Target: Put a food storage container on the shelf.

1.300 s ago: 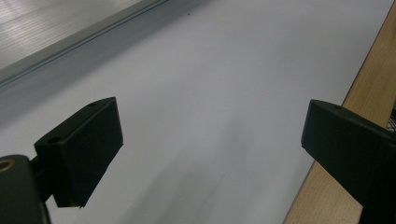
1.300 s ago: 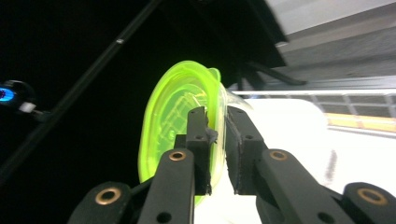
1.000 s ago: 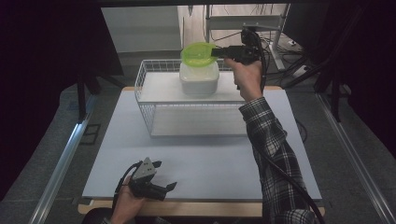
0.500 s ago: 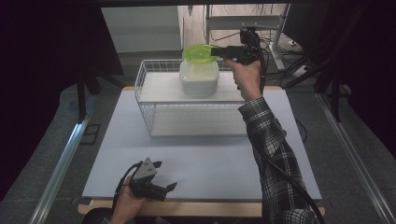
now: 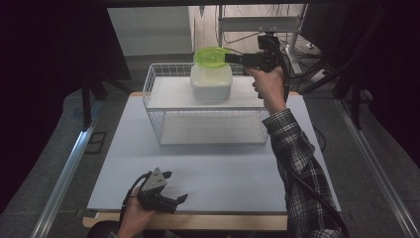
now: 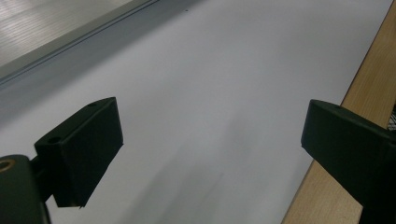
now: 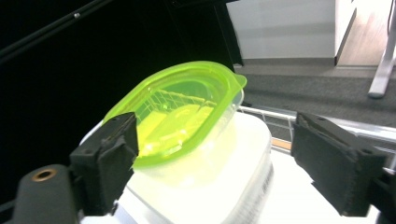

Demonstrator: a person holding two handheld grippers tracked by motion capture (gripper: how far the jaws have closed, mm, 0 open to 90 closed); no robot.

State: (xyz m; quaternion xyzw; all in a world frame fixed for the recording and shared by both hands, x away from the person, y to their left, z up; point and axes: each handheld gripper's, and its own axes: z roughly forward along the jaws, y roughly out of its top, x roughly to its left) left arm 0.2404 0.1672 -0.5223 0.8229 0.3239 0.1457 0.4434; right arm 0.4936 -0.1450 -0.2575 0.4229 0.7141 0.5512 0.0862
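A translucent green container [image 5: 212, 56] [image 7: 182, 112] rests tilted on top of a white lidded tub [image 5: 211, 84] [image 7: 219, 177]. The tub stands on the white top of a wire basket [image 5: 153, 114]. My right gripper [image 5: 229, 58] [image 7: 215, 128] reaches in from the right at the green container's rim. Its jaws have just been opening and now stand wide, one on each side of the container, with no pad pressing on it. My left gripper [image 5: 177, 187] [image 6: 210, 121] lies low over the white table mat [image 6: 196, 70] near the front edge, open and empty.
The wire basket takes up the far middle of the mat [image 5: 223, 168]. A wooden table edge [image 6: 327, 186] runs just beside the left gripper. Metal rails [image 5: 64, 168] flank the table, and a shelf frame with cables [image 5: 277, 25] stands behind the right hand.
The green container has shifted slightly farther back on top of the white tub. The right hand has barely moved, and the left gripper has stayed put.
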